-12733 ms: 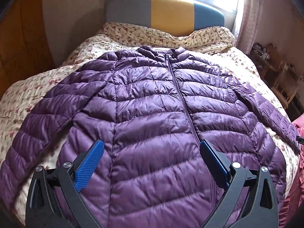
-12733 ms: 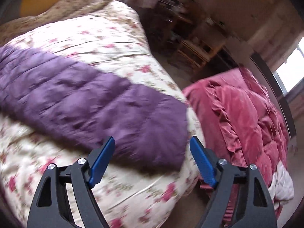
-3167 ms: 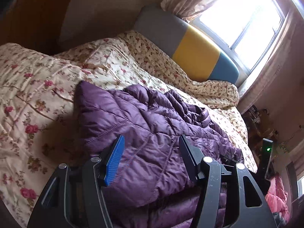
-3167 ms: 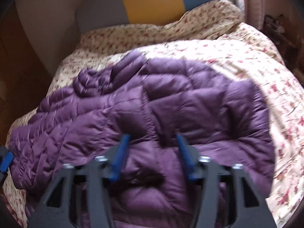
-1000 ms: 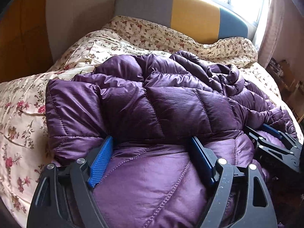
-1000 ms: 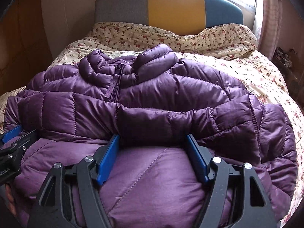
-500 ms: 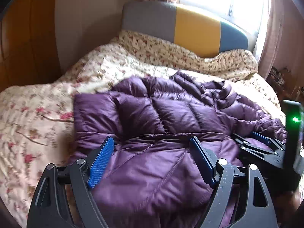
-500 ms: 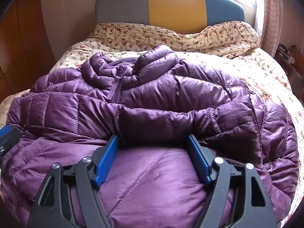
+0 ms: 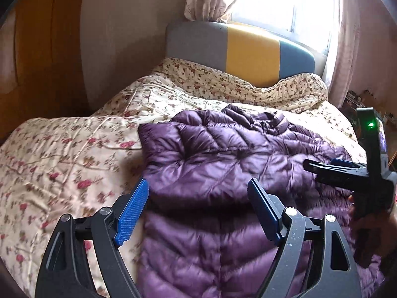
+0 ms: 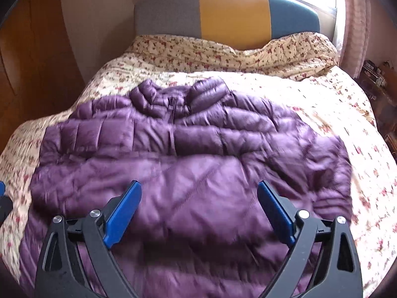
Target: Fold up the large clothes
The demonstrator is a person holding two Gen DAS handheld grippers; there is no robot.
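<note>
Jacket [image 10: 188, 164] is laid zipped-side up on the quilt [image 10: 322, 104], collar toward the headboard [image 10: 233, 10], sleeves drawn in over the chest so that a compact block is formed. Left gripper [image 9: 198, 211] is held spread above the jacket's left edge, nothing clamped. Right gripper [image 10: 198, 208] is likewise released: its jaws have just been opening, with only air between them, the fabric lying below.

A glossy purple quilted jacket [image 10: 188, 164] lies on a cream quilt [image 10: 335, 114] with red flowers, below a grey, yellow and blue headboard [image 10: 230, 12]
</note>
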